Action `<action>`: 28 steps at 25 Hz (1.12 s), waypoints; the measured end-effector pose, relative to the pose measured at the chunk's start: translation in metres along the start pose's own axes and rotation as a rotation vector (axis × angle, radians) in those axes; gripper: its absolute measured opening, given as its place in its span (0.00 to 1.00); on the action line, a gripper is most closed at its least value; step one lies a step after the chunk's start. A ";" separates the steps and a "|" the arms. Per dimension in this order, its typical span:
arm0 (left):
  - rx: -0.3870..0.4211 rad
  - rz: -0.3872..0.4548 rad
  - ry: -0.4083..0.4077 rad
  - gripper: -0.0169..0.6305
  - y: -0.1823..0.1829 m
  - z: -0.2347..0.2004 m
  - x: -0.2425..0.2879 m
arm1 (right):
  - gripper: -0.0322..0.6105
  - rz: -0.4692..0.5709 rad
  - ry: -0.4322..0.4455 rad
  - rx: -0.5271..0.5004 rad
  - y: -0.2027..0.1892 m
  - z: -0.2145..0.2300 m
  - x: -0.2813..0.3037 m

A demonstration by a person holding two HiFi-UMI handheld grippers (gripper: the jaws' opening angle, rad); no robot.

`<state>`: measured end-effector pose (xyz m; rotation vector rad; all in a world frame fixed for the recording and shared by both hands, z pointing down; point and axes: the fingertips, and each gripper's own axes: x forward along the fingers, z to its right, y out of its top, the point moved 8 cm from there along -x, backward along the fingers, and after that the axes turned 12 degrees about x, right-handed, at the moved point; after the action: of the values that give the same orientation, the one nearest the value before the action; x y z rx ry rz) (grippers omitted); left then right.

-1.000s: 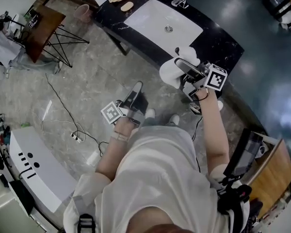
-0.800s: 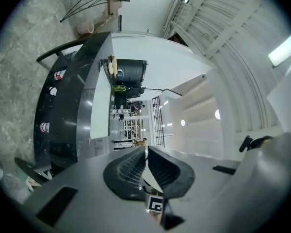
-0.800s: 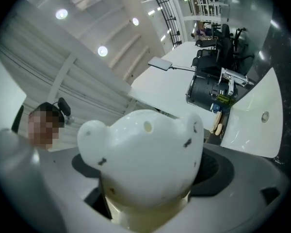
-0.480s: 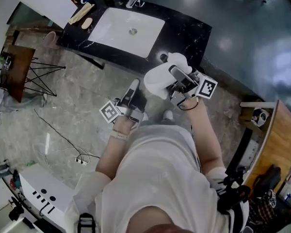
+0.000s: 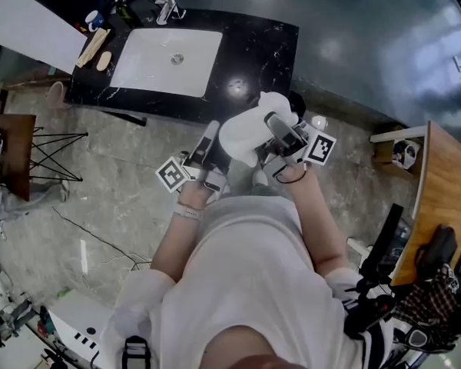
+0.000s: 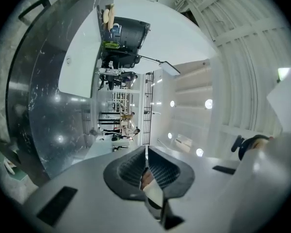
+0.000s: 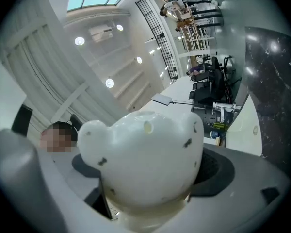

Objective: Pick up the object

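The object is a white, rounded, bear-like figure (image 5: 244, 138) with two ear bumps. It is held up in front of the person's chest. My right gripper (image 5: 275, 129) is shut on its lower part. In the right gripper view the figure (image 7: 145, 152) fills the middle and hides most of both pads of my right gripper (image 7: 146, 178). My left gripper (image 5: 212, 132) hangs just left of the figure, apart from it, and its dark pads (image 6: 131, 169) are pressed together with nothing between them in the left gripper view (image 6: 145, 168).
A black marble counter (image 5: 257, 48) with a white sink (image 5: 165, 60) and a tap (image 5: 167, 2) lies ahead, with wooden pieces (image 5: 92, 48) at its left end. A wooden table (image 5: 446, 198) stands at the right, a wire-legged stand (image 5: 15, 156) at the left, and the floor is grey stone.
The counter and sink have slid up and to the left in the head view as the person turned away. The right gripper still holds the white figure; the left stays shut.
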<state>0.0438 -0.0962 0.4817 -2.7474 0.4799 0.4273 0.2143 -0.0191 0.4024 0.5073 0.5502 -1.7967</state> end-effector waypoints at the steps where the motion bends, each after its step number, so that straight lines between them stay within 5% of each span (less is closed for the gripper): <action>1: -0.002 -0.009 -0.005 0.04 -0.002 0.000 0.002 | 0.82 0.008 -0.004 -0.006 0.000 -0.001 -0.003; 28: -0.020 -0.056 -0.048 0.04 -0.005 -0.005 0.028 | 0.82 0.095 -0.068 -0.045 0.015 0.004 -0.018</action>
<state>0.0719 -0.1016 0.4780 -2.7558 0.3873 0.4852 0.2332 -0.0117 0.4144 0.4325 0.5102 -1.7015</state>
